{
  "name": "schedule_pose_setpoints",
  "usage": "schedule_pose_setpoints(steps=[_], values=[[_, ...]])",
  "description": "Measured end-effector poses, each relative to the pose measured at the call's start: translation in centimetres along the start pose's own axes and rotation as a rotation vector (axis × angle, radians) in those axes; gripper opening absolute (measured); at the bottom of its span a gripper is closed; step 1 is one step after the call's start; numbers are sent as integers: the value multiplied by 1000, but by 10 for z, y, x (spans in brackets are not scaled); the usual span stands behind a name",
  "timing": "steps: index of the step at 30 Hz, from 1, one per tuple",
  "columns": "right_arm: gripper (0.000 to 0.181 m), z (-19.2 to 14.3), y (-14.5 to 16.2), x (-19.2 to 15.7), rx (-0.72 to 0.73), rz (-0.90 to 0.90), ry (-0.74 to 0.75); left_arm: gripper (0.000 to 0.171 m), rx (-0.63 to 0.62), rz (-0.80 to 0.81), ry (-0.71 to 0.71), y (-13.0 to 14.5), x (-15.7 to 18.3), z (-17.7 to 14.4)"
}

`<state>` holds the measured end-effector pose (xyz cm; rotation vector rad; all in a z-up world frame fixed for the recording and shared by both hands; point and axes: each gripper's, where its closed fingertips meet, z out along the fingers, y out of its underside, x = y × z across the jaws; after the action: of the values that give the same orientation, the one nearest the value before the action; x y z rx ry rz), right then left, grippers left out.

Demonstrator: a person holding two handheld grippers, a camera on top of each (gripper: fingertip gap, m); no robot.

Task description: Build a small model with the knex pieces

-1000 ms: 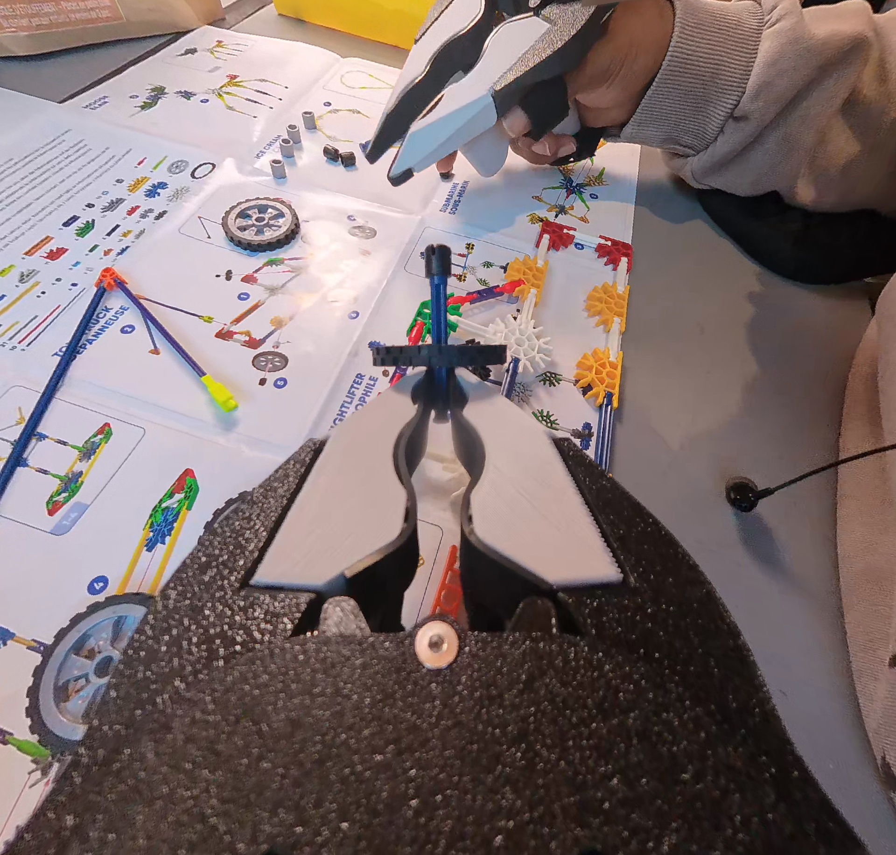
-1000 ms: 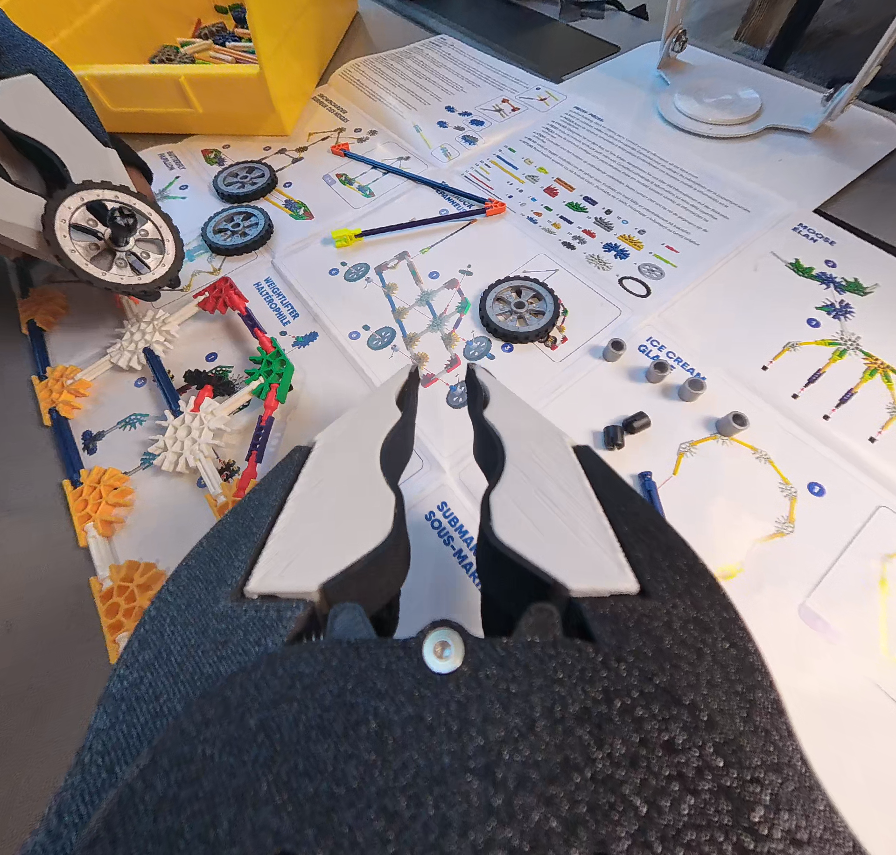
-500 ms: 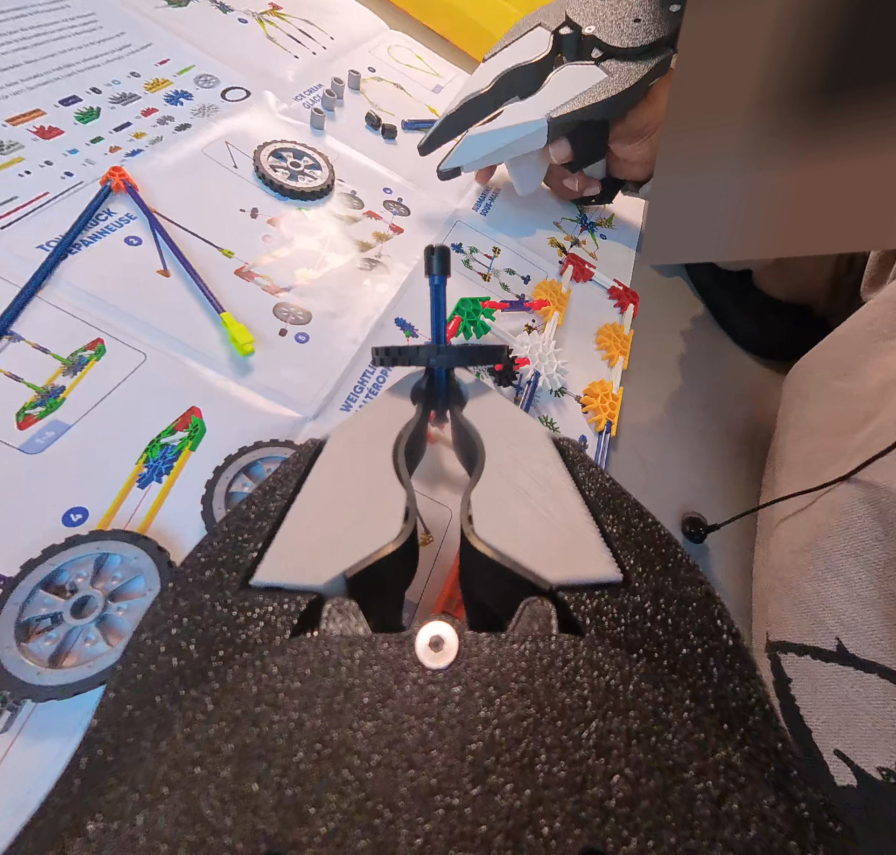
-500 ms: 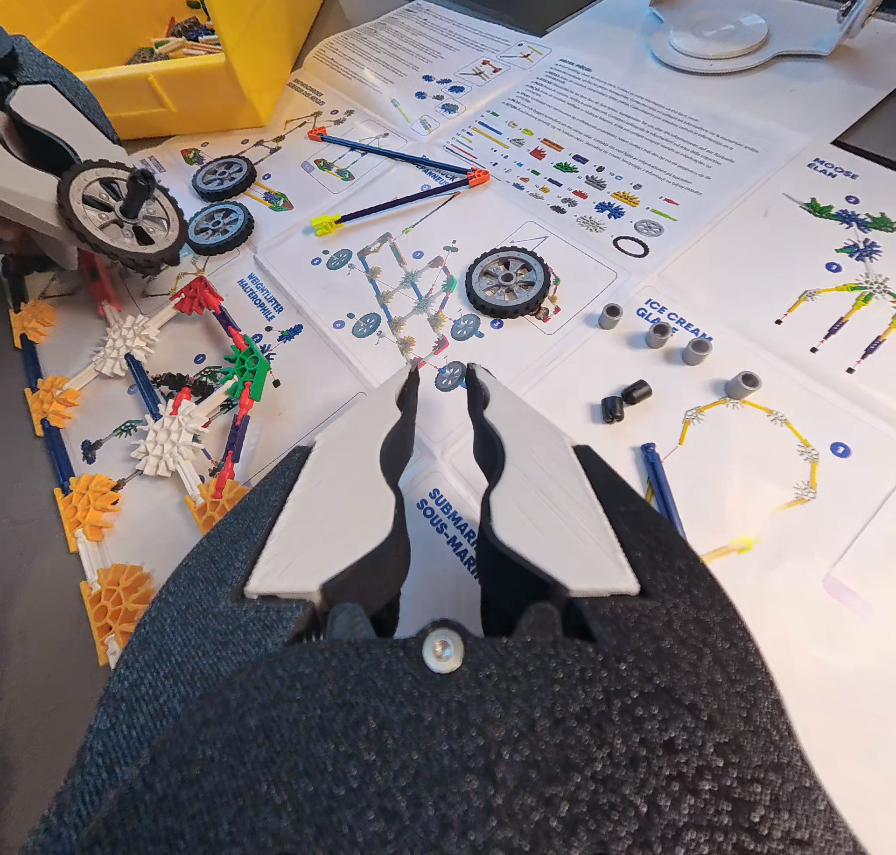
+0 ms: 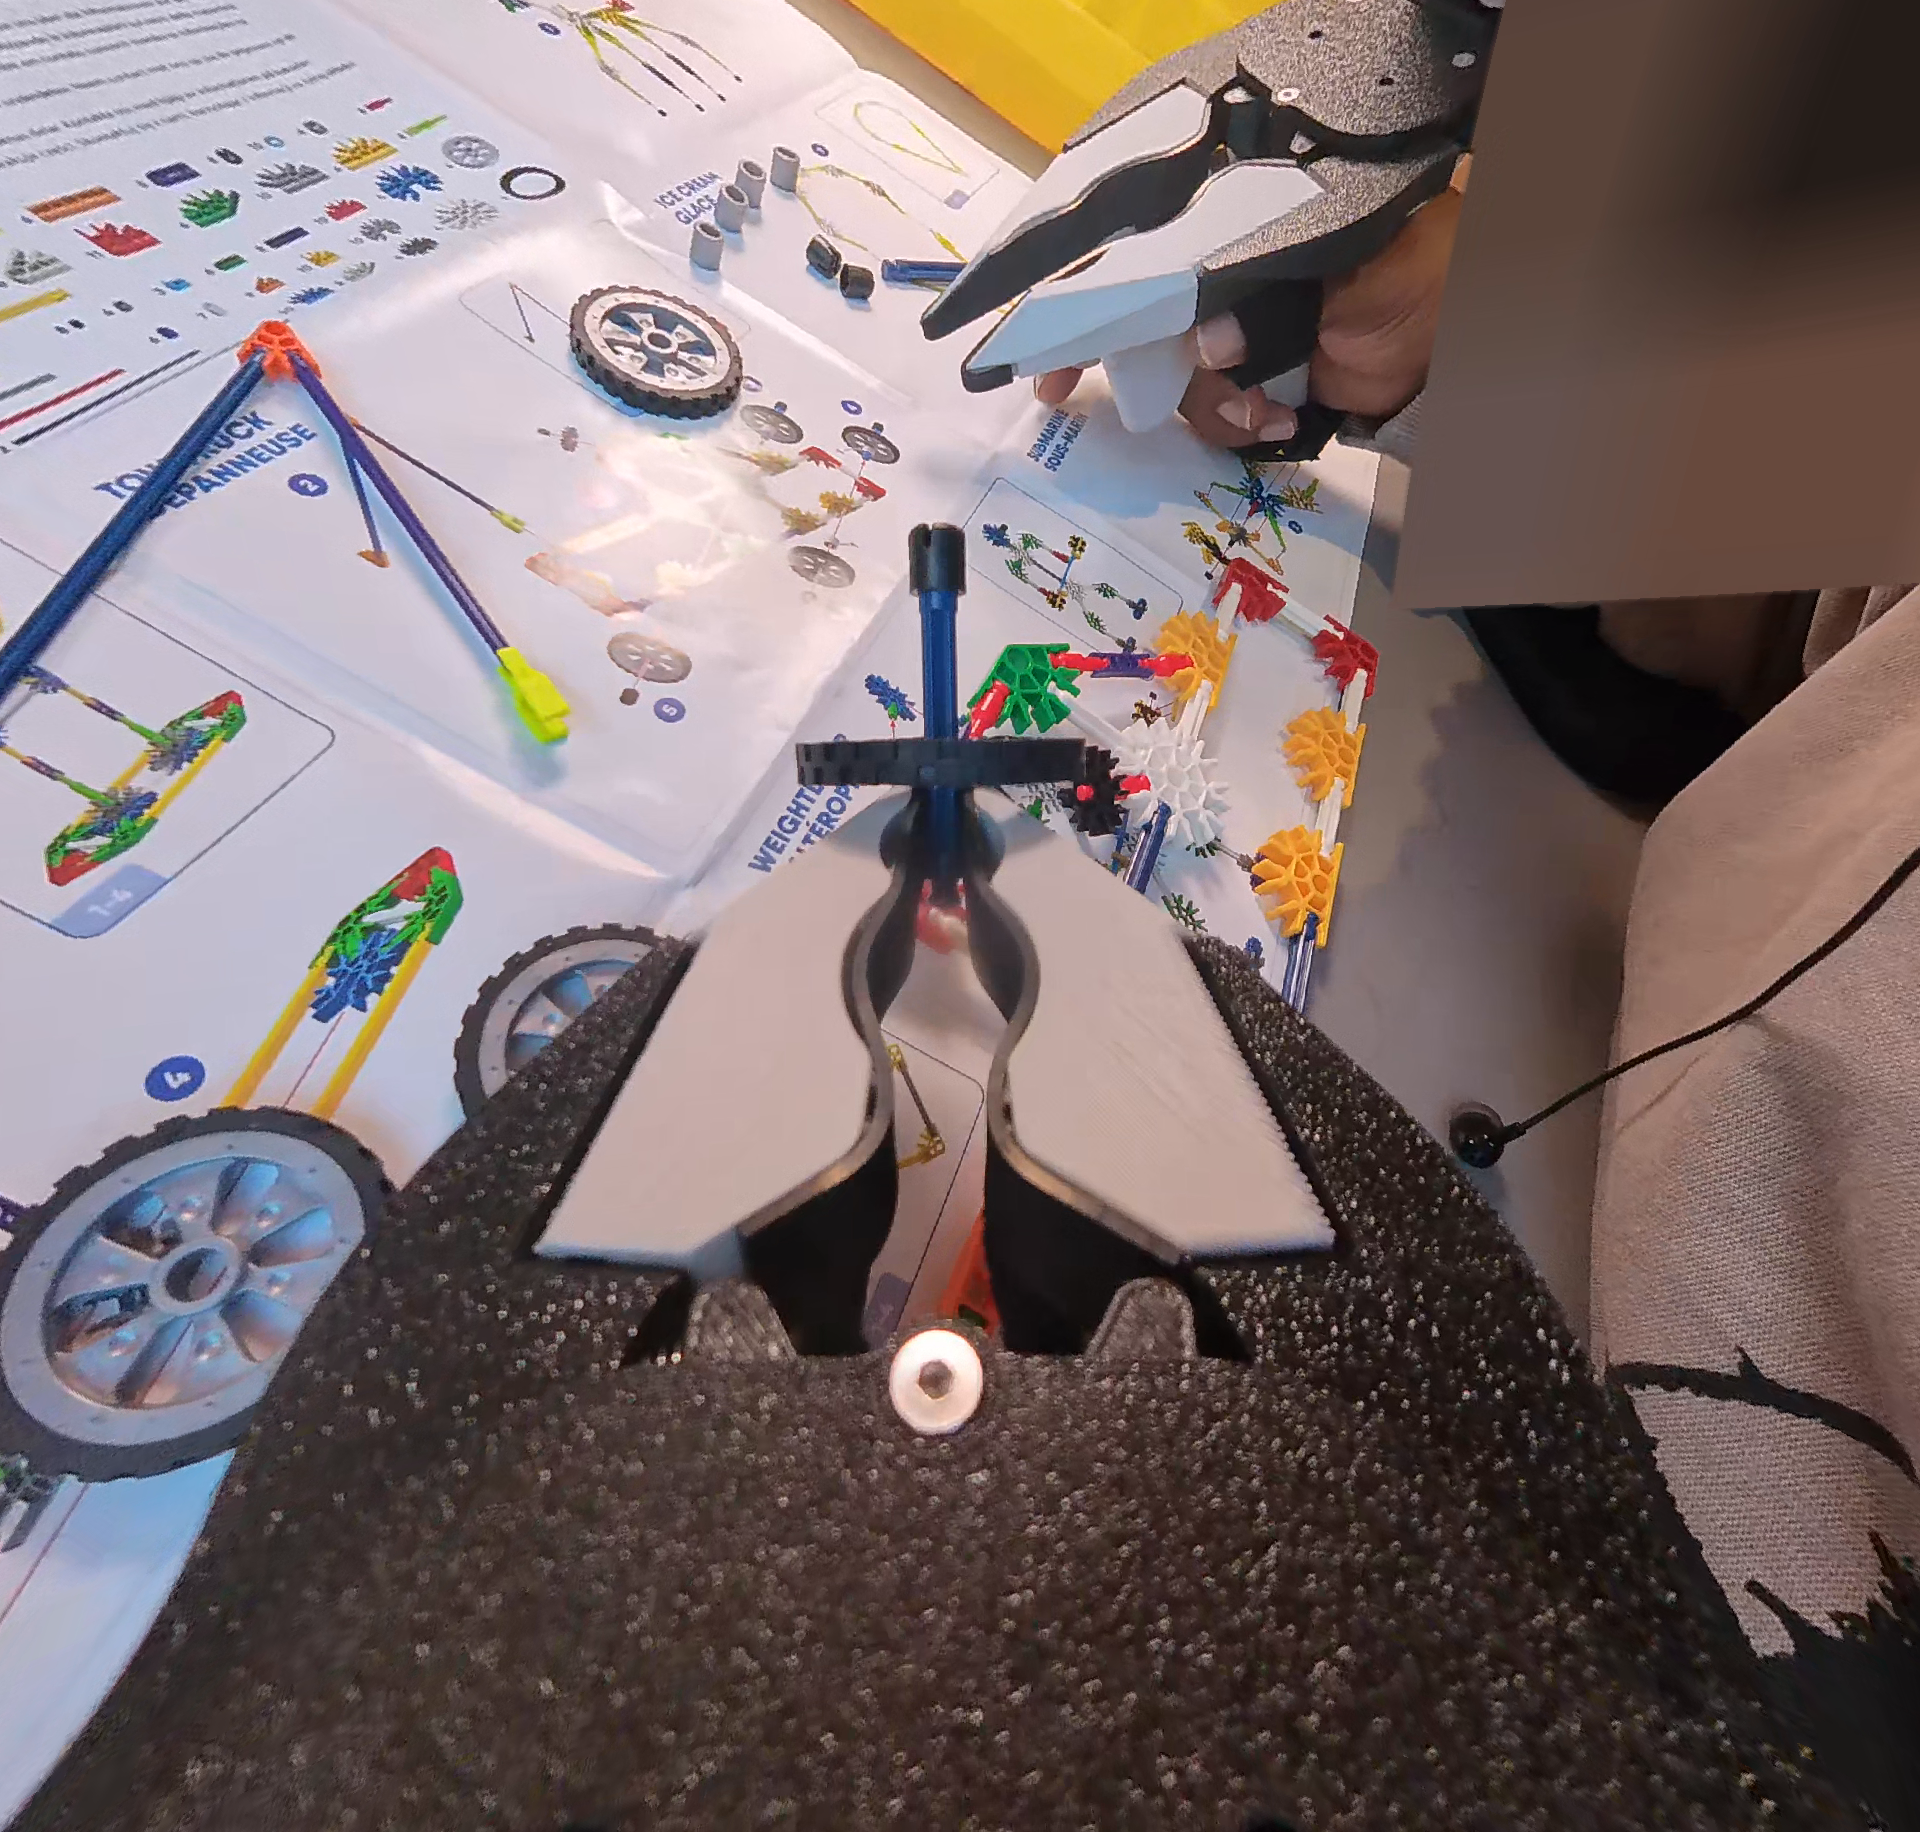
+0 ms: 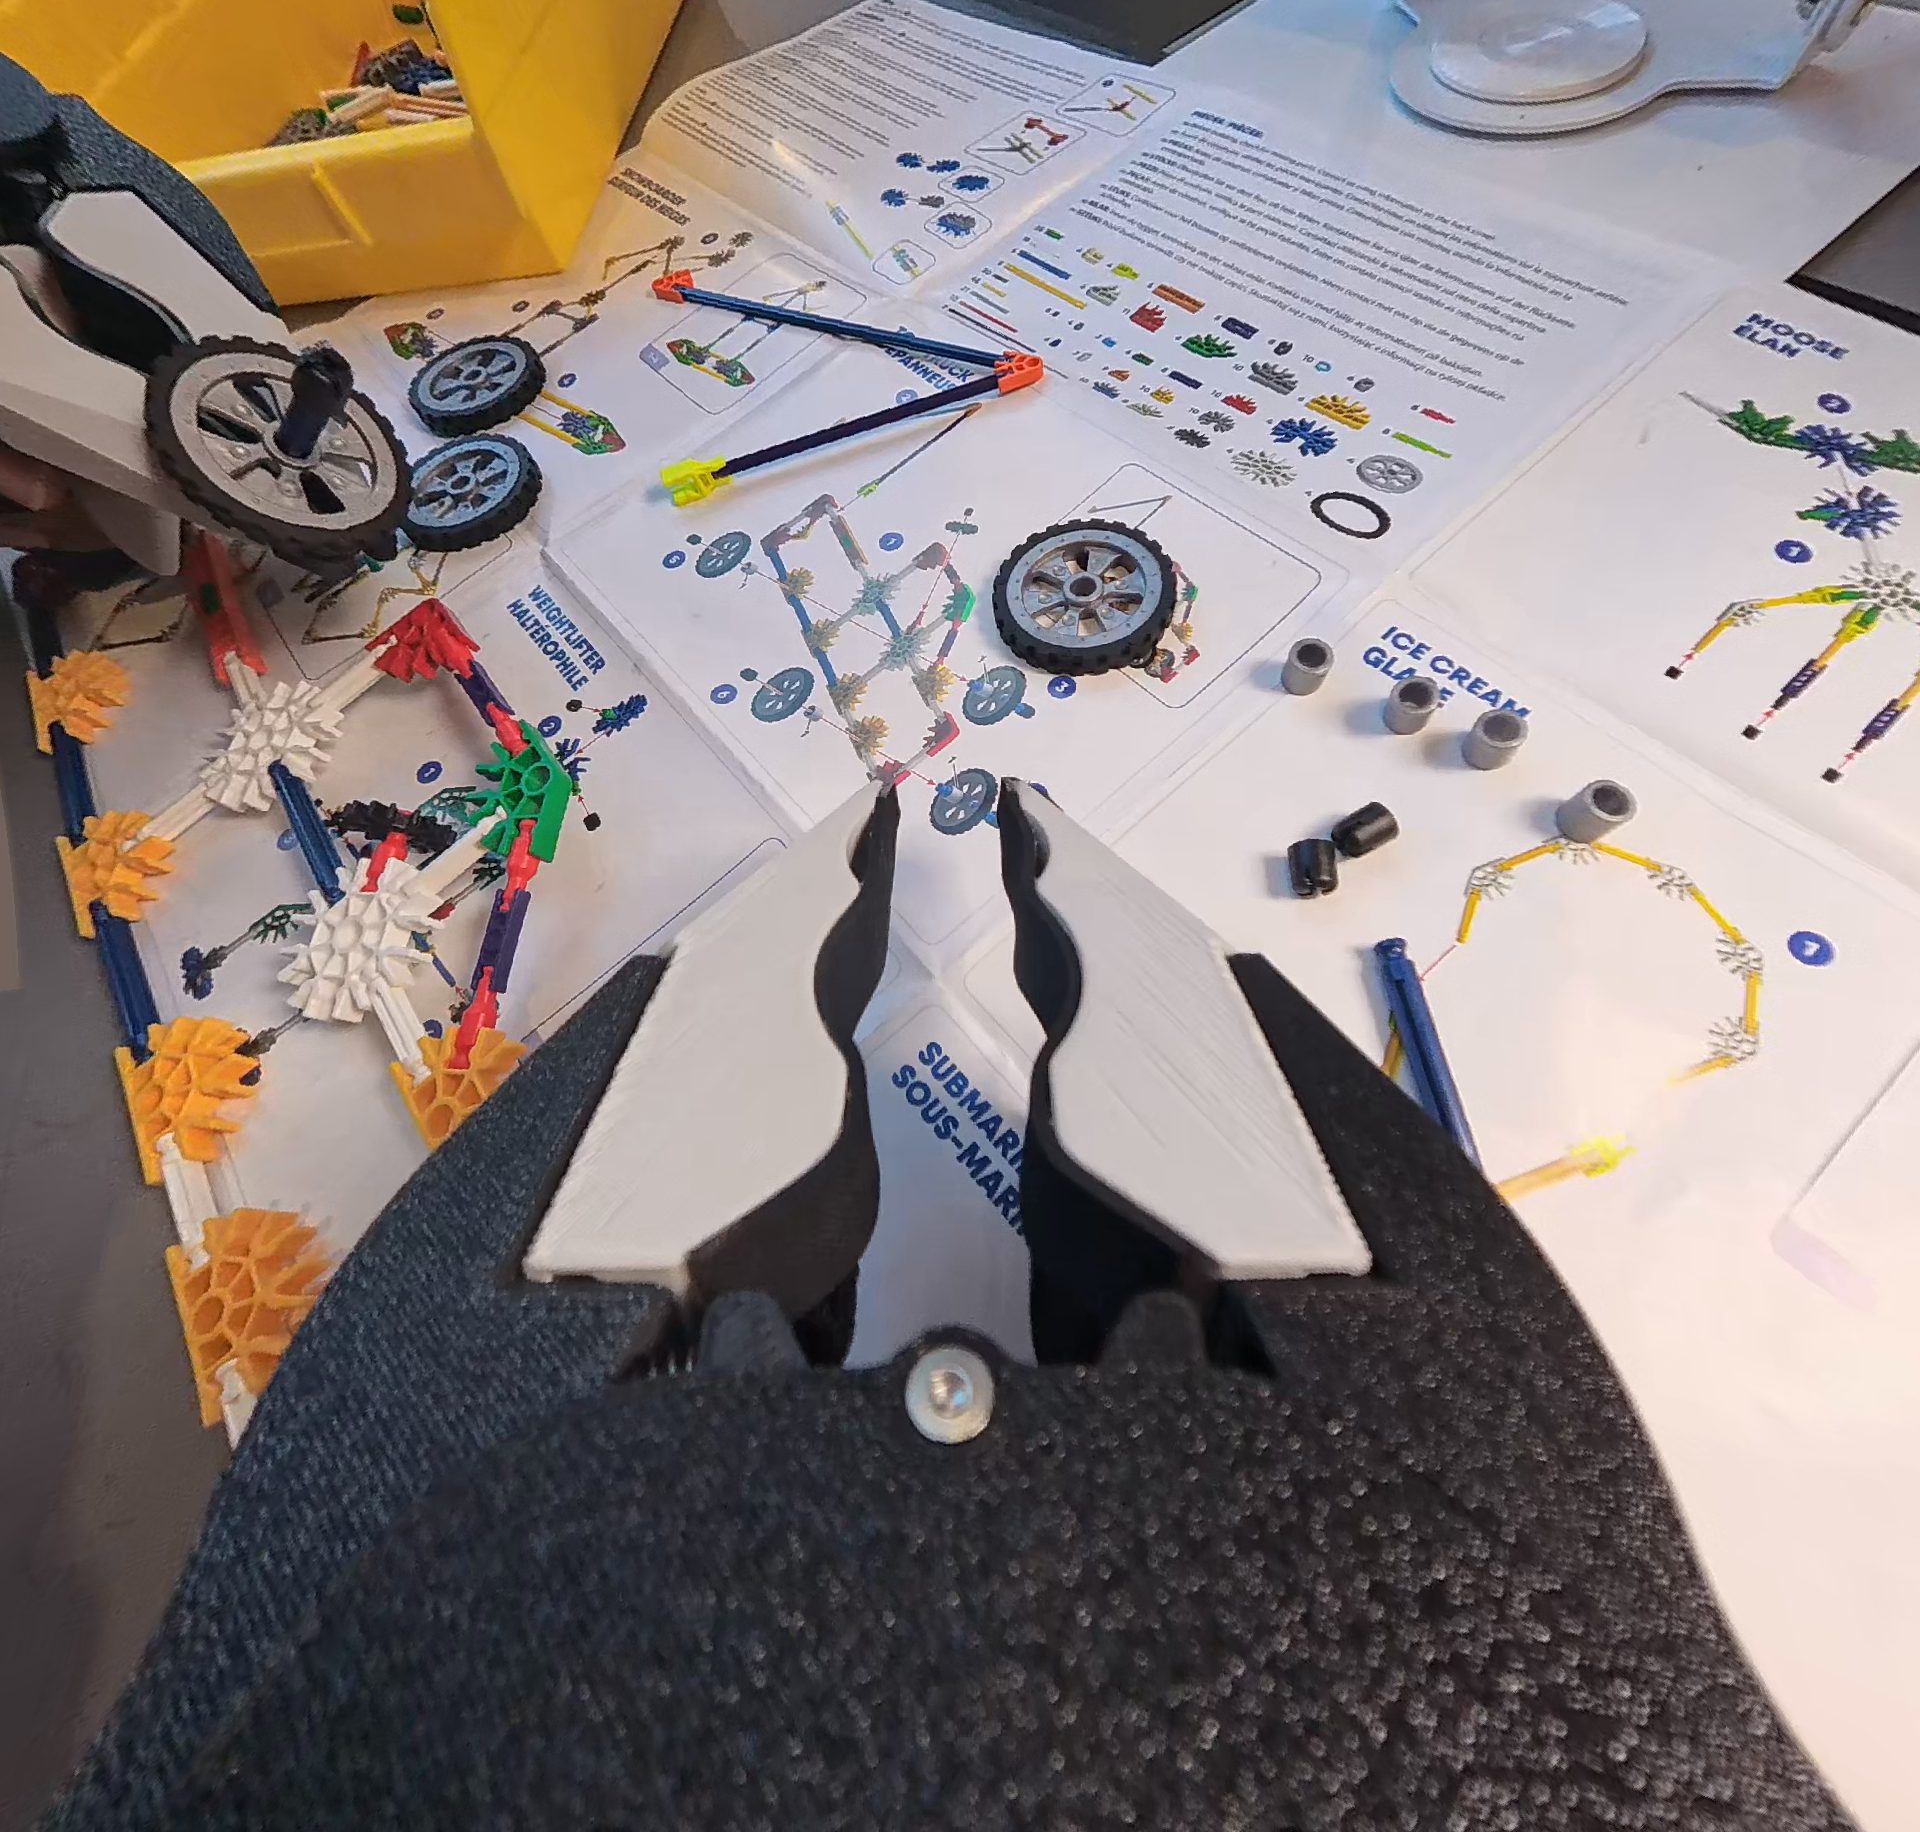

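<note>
My left gripper (image 5: 940,832) is shut on a blue rod (image 5: 940,660) that runs through a grey wheel with a black tyre (image 5: 940,759), seen edge-on, with a black cap (image 5: 935,556) on the rod's far end. It holds this above the instruction sheet (image 5: 416,577), beside the built frame of rods and connectors (image 5: 1247,743). In the right wrist view the left gripper (image 6: 104,359) holds the wheel (image 6: 281,447) at far left, above the frame (image 6: 312,847). My right gripper (image 6: 948,800) is narrowly open and empty, over the sheet (image 6: 1195,255); it also shows in the left wrist view (image 5: 956,354).
A loose wheel (image 6: 1086,598) lies mid-sheet, two more wheels (image 6: 473,432) beside the yellow parts bin (image 6: 364,120). Grey spacers (image 6: 1408,707), black caps (image 6: 1340,847) and a blue rod (image 6: 1418,1044) lie right of my right gripper. Long rods in a V (image 6: 852,380) lie behind. A white stand base (image 6: 1538,47) is at the back. My hands' fingertips stand some 15 cm from each other.
My left gripper has carried the wheel on its rod back and to the left, toward the two loose wheels. My right gripper has drawn back a little. Neither grip has changed.
</note>
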<state>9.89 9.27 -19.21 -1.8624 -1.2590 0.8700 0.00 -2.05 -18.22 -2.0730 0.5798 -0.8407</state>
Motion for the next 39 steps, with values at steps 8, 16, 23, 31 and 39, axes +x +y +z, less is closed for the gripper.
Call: schedule_pose_setpoints(steps=[8,16,23,31,39], values=[[18,0,0,0,-2,1,0,3,1,3,3,-1,1,0],[18,0,-3,-12,9,-48,-47,2,-92,130,-75,10,2,4],[18,2,-1,-33,-25,-179,-87,2,-176,273,-153,18,6,6],[18,1,1,-19,-55,-183,-5,2,-167,323,-141,18,14,9],[21,0,5,-7,-80,-178,55,2,-163,362,-169,18,13,10]])
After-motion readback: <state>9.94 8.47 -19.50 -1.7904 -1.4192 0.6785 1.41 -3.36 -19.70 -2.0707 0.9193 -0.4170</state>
